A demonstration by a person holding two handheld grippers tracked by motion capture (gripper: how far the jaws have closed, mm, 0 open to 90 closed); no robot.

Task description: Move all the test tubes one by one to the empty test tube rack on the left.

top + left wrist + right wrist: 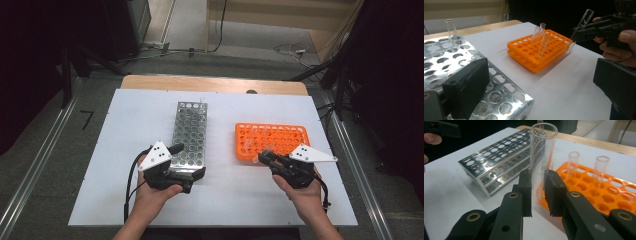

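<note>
R gripper (537, 192) pinches glass tube (541, 157) just off orange rack (599, 192), L gripper (186, 165) spread at steel rack (190, 132); carry tube upright, line w/ a hole, lower straight, release only once seated.

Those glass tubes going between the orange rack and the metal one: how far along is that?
Done: one tube stands at the metal rack's far end. In hand: the right tongs are shut on a clear tube, lifted beside the orange rack; the left tongs sit at the metal rack's near end. Left: three tubes stand in the orange rack.
</note>
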